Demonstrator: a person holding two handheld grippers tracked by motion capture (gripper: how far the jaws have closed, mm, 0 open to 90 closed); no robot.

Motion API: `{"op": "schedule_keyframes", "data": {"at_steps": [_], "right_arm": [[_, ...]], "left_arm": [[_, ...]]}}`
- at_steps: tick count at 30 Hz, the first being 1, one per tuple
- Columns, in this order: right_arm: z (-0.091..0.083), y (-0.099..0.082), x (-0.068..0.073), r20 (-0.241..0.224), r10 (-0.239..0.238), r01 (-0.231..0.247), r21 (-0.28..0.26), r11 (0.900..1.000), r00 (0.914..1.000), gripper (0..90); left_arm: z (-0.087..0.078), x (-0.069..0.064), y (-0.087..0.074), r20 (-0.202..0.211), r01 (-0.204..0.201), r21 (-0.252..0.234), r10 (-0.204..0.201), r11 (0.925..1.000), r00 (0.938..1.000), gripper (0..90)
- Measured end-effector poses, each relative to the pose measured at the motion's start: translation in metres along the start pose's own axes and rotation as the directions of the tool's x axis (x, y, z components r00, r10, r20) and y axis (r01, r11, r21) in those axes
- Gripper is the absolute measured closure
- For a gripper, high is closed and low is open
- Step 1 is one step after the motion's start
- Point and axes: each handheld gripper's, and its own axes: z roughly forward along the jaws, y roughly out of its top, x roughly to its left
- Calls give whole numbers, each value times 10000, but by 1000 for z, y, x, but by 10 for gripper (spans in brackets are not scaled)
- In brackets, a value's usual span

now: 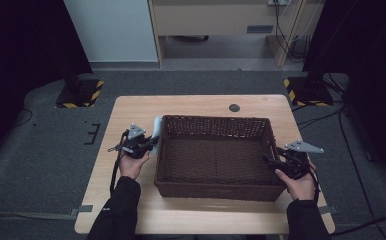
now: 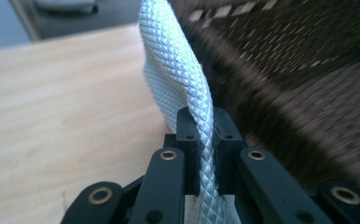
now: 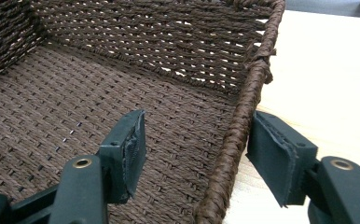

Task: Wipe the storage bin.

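Note:
A dark brown woven basket (image 1: 216,120) stands in the middle of the wooden table (image 1: 131,107). My left gripper (image 1: 148,145) is by the basket's left wall, shut on a folded white cloth with a diamond weave (image 1: 157,127). In the left gripper view the cloth (image 2: 178,60) rises from between the pinched jaws of the left gripper (image 2: 205,121), next to the basket wall (image 2: 299,70). My right gripper (image 1: 271,160) is at the basket's right wall. In the right gripper view the right gripper (image 3: 197,144) stands open astride the basket's rim (image 3: 243,116), with neither pad touching it.
A small dark round hole cover (image 1: 234,107) sits in the table's far edge. Bare tabletop (image 3: 327,70) lies to the right of the basket. Stand bases with yellow-black tape (image 1: 81,95) sit on the floor beyond the table's far corners.

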Motion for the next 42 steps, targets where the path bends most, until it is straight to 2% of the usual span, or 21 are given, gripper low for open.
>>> {"op": "schedule_keyframes", "data": {"at_steps": [4, 8, 11, 13, 17, 19, 23, 26, 29, 31, 34, 39, 42], "right_arm": [[0, 0, 0, 6, -44, 44, 16, 10000, 10000, 374], [0, 0, 0, -8, -16, 16, 7, 10000, 10000, 371], [0, 0, 0, -14, 0, 0, -1, 10000, 10000, 370], [0, 0, 0, -33, 7, -7, -9, 10000, 10000, 369], [0, 0, 0, -17, -88, 88, 24, 10000, 10000, 369], [0, 0, 0, -14, -64, 64, 17, 10000, 10000, 369], [0, 0, 0, -23, -57, 57, 30, 10000, 10000, 367], [0, 0, 0, -51, 16, -16, -15, 10000, 10000, 367], [0, 0, 0, -26, -61, 61, 29, 10000, 10000, 367], [0, 0, 0, -13, -69, 69, 20, 10000, 10000, 368], [0, -1, 0, -23, -61, 61, 22, 10000, 10000, 367], [0, -1, 0, -35, -49, 50, 24, 10000, 10000, 367], [0, -1, 0, -39, -34, 34, 48, 10000, 10000, 367]], "left_arm": [[-6, -3, 6, 210, -139, -332, 146, 9994, 9997, 832], [-3, -2, 1, 247, -188, -42, 189, 9998, 9995, 832], [4, 0, -14, 352, -80, 709, 55, 9975, 9994, 832], [8, -1, -23, 323, -297, 1323, 256, 9908, 9991, 832], [15, -2, -35, 421, -63, 1923, -19, 9813, 9991, 832], [14, -2, -34, 518, -86, 1826, -9, 9831, 9987, 832], [-2, -1, -23, 652, 31, 865, -87, 9962, 9978, 832], [-20, -2, -12, 651, -400, 345, 377, 9986, 9972, 832], [-30, -5, -10, 663, -489, 170, 477, 9987, 9967, 832], [-32, -6, -13, 724, -572, 235, 554, 9981, 9958, 831], [-27, -9, -21, 749, -741, 666, 690, 9950, 9948, 832], [-14, -12, -40, 1032, -685, 1607, 523, 9846, 9933, 832], [-12, -15, -46, 988, -725, 1848, 549, 9801, 9936, 831]]}}
